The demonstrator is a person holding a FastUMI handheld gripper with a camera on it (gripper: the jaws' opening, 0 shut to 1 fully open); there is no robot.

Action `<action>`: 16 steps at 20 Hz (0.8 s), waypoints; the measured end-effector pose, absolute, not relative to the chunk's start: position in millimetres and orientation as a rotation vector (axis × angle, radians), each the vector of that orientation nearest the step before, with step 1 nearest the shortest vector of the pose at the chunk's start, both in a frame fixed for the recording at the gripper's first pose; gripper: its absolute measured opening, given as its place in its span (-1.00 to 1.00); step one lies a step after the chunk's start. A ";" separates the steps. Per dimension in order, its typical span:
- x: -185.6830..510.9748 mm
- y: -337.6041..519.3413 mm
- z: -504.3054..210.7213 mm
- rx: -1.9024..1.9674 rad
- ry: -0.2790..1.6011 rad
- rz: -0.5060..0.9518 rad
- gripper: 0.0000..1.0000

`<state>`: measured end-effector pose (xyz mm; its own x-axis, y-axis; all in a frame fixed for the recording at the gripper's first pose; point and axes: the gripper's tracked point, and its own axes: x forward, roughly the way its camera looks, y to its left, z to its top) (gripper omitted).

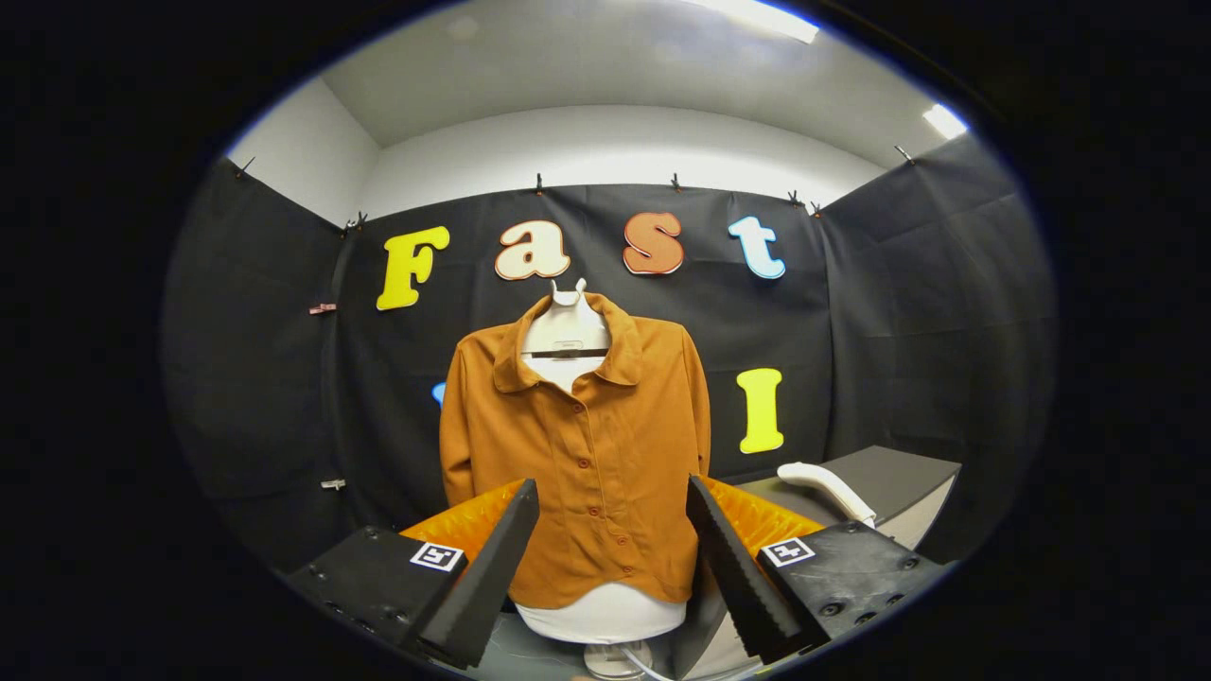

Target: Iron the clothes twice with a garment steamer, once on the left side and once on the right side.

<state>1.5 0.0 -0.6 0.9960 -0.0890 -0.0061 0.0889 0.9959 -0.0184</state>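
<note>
An orange-brown buttoned shirt [582,445] hangs on a white mannequin torso [566,342] straight ahead, in front of the black cloth wall. My gripper [613,558] is open, its two fingers spread wide with nothing between them; the shirt's lower part shows in the gap beyond them. A white garment steamer [828,487] lies on a grey table [899,473] to the right of the shirt, beyond my right finger and apart from it.
The mannequin stands on a white base [615,657] with a thin cord, low between the fingers. Black cloth walls close the booth on the left, back and right. The grey table's corner juts out at the right.
</note>
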 end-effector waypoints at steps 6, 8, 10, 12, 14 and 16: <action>-7.6 -40.0 -11.3 -0.015 0.038 -0.217 0.97; -5.8 -56.3 -13.1 -0.022 0.044 -0.251 0.97; -2.6 -77.0 -16.7 -0.025 0.053 -0.288 0.97; 5.5 -98.7 -20.5 -0.017 0.062 -0.314 0.97; 17.2 -122.7 -22.9 -0.011 0.068 -0.329 0.96; 32.1 -150.8 -25.6 -0.016 0.073 -0.338 0.96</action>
<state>32.1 -150.8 -25.6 0.9407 -0.3321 -0.0691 0.3309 0.9432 -0.0283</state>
